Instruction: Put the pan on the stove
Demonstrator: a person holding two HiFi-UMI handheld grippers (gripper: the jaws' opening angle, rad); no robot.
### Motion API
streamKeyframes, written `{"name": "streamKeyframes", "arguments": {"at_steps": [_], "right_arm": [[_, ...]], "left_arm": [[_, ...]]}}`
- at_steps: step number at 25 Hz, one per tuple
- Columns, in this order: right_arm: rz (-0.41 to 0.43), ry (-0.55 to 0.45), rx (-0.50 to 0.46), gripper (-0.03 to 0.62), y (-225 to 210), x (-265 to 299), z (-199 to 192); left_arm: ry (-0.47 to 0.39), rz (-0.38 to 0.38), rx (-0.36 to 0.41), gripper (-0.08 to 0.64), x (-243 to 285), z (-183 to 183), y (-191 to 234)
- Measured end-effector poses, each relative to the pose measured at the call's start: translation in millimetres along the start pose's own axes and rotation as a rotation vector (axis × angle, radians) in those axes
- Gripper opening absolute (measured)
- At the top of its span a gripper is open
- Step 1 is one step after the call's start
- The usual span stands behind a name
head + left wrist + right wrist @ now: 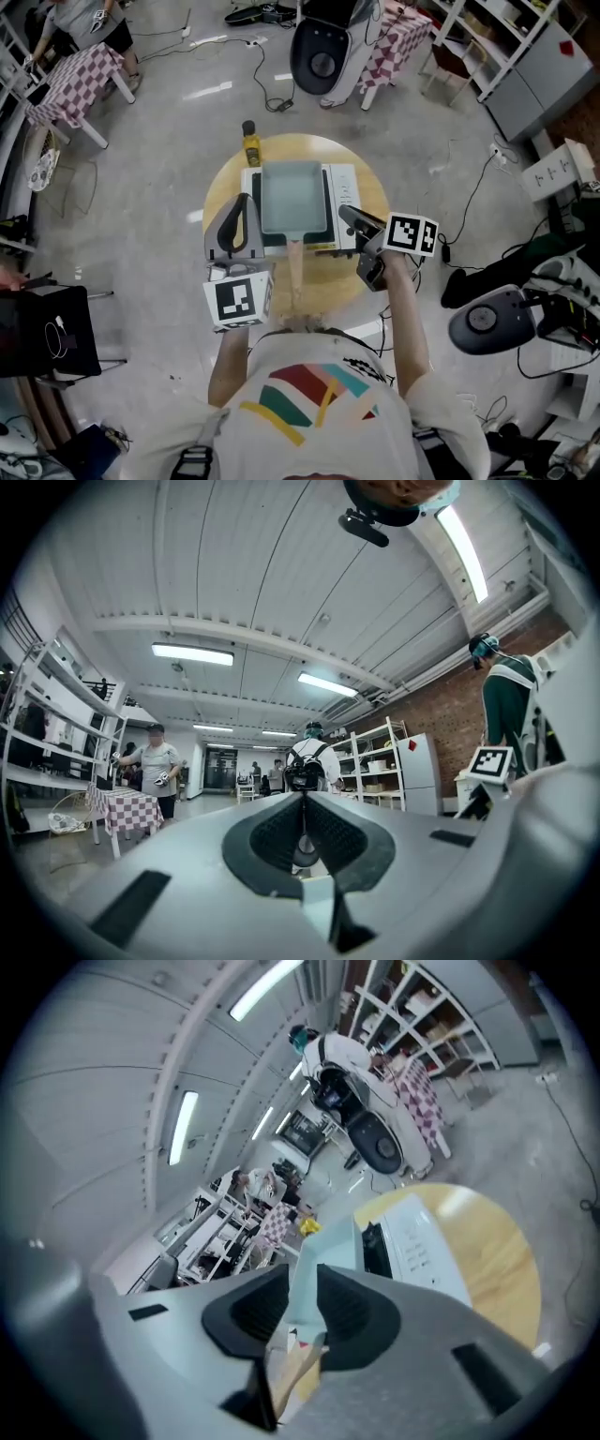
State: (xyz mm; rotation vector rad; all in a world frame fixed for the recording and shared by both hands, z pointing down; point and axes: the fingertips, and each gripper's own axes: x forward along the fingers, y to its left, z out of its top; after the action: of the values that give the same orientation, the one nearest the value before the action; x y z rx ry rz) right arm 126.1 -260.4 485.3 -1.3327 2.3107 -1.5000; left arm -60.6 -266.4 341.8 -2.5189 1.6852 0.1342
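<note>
Left gripper (244, 200), head view: just left of the pan (293, 197), which sits on the stove (343, 187) on a round table (309, 148). The right gripper (346, 213) is at the stove's control panel, whose print is too small to read.

Left gripper view: jaws pressed together, empty.

Right gripper view: jaws slightly apart, pinching nothing, with the pan ahead.

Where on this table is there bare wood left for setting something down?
Bare wood shows right of the stove out to the table rim, and along the far rim right of the bottle. The near side is crowded: the pan handle, left gripper and right gripper hang there.
</note>
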Motion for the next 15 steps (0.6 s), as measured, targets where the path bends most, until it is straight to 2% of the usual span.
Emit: {"name": "streamKeyframes", "arguments": {"at_steps": [4, 9, 15], "right_arm": [[-0.044, -0.126, -0.154, 0.077, 31, -18, 39], [-0.219, -0.291, -0.469, 0.057, 60, -44, 74], [-0.266, -0.457, -0.672, 0.043, 105, -70, 98]], "left_arm": [[-0.017, -0.006, -0.006, 0.009, 2, 12, -3], [-0.028, -0.009, -0.011, 0.009, 4, 30, -6], [-0.044, -0.003, -0.011, 0.009, 3, 42, -7]]}}
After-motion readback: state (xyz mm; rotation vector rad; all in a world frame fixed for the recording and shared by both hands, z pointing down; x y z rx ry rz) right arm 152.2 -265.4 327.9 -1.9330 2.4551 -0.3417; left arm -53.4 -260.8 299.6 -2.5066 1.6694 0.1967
